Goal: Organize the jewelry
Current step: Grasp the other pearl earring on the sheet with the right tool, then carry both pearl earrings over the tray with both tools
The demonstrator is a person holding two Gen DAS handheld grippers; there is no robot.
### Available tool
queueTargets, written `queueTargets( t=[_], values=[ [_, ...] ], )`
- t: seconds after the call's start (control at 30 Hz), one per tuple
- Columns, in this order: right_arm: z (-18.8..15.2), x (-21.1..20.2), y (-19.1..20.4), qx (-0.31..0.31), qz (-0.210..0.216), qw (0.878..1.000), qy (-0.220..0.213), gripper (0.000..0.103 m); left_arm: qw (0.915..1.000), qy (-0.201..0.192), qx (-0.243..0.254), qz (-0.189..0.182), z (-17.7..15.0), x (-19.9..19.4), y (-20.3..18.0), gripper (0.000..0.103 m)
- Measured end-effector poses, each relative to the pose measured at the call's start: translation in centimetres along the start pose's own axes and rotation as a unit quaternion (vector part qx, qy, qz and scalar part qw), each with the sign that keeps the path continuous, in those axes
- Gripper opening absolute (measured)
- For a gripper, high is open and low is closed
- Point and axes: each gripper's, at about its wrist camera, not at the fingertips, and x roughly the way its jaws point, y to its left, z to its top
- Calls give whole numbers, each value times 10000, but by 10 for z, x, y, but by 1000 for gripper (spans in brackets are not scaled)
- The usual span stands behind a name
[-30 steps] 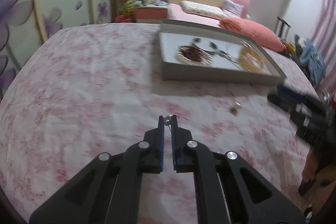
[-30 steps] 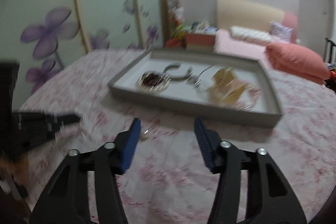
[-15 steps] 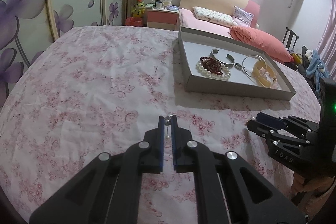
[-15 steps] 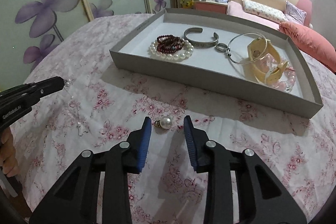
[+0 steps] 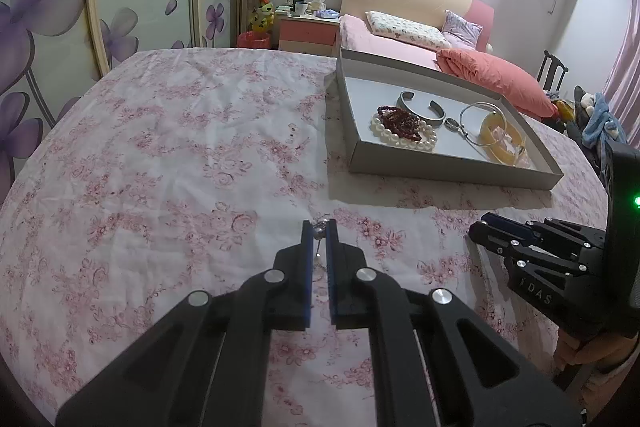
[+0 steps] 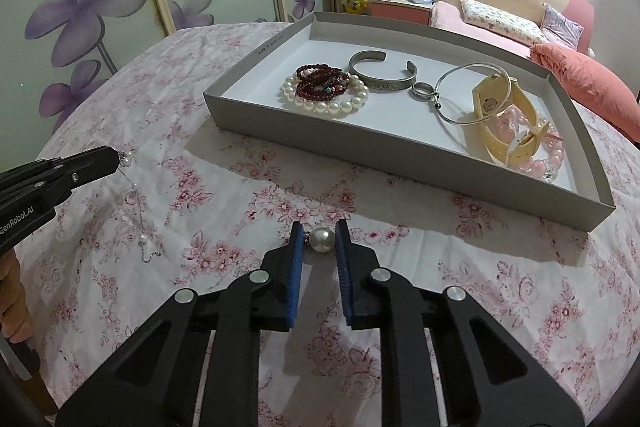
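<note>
the right tool (image 6: 319, 241) has just been closing and pinches a pearl earring (image 6: 321, 239) on the floral surface (image 6: 400, 267), tray (image 6: 400, 167) ahead. the left tool (image 5: 319, 231) is pressed together on a thin pearl chain (image 6: 138, 203).

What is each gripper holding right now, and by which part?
Left gripper: thin pearl chain, pinched at its top end. Right gripper: pearl earring, across the pearl.

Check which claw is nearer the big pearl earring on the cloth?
Right. The right claw is shut on the pearl earring; the left claw sits off to its left, pinching a chain.
</note>
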Motion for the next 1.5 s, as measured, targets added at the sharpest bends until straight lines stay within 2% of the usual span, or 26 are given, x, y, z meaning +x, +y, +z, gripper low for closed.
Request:
queueTargets(
  t=[0.2, 0.33, 0.53, 0.73, 0.93, 1.2, 1.5],
  values=[
    [0, -1, -1, -4, -6, 10000, 3, 17, 10000, -6, 0, -1, 0, 0, 0, 7],
    [-4, -8, -13, 184, -160, 9997, -73, 17, 10000, -36, -28, 10, 0, -1, 0, 7],
    [-5, -44, -39, 445, -667, 9943, -704, 17, 9997, -221, -97, 15, 3, -9, -1, 7],
    [-1, -85, -49, 501, -1033, 9816, -1526, 17, 9985, -540, -86, -1, 11, -27, -8, 7],
    [-1, -112, -50, 432, -1220, 9674, -2178, 17, 9955, -947, -43, 10, 24, -51, -15, 7],
    [-3, -134, -43, 305, -1456, 9466, -2862, 17, 9857, -1663, 237, 123, 36, -82, -45, 7],
    [-8, -143, -37, 207, -1806, 9221, -3415, 17, 9766, -2095, 435, 236, 33, -85, -81, 7]
  ],
)
